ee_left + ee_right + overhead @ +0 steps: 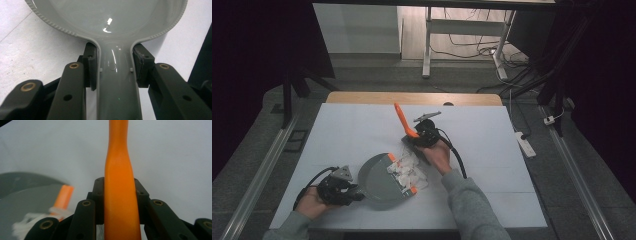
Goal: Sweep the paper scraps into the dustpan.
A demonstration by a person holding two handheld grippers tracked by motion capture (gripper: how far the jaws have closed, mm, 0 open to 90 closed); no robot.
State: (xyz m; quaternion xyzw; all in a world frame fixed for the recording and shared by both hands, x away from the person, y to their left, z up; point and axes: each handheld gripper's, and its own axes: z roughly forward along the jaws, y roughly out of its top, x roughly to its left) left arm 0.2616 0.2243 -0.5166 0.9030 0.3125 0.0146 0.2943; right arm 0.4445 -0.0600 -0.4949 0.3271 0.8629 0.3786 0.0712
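Observation:
A grey dustpan (pixel 379 182) lies on the white table (pixel 492 150), its orange lip (pixel 412 190) facing right. My left gripper (pixel 356 195) is shut on the dustpan's handle (pixel 117 85), with a pad (pixel 90 62) pressing each side just below the pan (pixel 107 15). White crumpled scraps (pixel 408 170) lie at the pan's mouth. Just beyond them, my right gripper (pixel 414 137) is shut on an orange brush handle (pixel 401 117) that slants up and to the left. In the right gripper view the orange handle (pixel 120 195) rises between the jaws, with the dustpan (pixel 25 192) and scraps (pixel 27 221) at lower left.
The table's wooden far edge (pixel 412 98) lies beyond the white surface. On the floor to the right are a power strip (pixel 525 143) and cables. White desk legs (pixel 427 45) stand behind the table. Metal rails (pixel 262 175) run along both sides.

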